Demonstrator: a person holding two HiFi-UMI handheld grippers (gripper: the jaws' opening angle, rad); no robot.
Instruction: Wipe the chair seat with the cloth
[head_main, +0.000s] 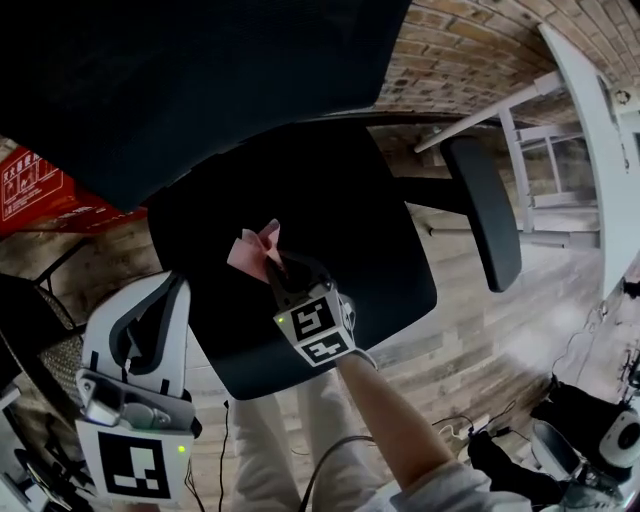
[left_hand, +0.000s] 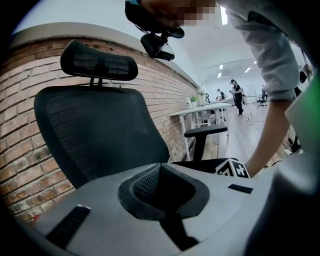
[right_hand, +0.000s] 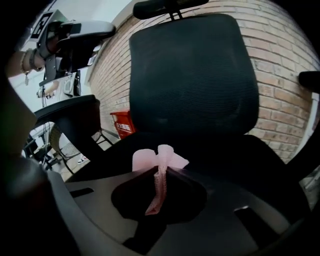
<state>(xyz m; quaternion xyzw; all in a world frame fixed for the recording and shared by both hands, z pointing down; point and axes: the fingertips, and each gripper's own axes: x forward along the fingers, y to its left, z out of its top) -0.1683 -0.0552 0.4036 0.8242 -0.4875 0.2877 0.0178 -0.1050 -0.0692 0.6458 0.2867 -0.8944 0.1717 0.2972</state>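
**A:** Pink cloth (head_main: 255, 250) is pinched in your right tool (head_main: 272, 262). The jaws are clamped on one thin fold and the rest is bunched just past the tips. It sits over the back-left part of the black chair seat (head_main: 345, 225), near the backrest (head_main: 150, 90). I can't tell if it touches the fabric yet.

**B:** So what's most likely to go wrong?

**A:** Your grip is narrow. Dragging across textured upholstery will probably tug on the cloth, and that fold could slide out of the jaws.

**B:** And if I press harder?

**A:** Only a small wad sticks out past the tips. Tilt too steeply and the tool itself may scrape the seat instead of the cloth.

**B:** Anything else?

**A:** Your left tool (head_main: 165, 292) has its jaws together on nothing. It hangs off the seat's left edge, over the floor, so it isn't steadying the chair. An office chair like this likely swivels, so a sideways push could turn the seat away from you.
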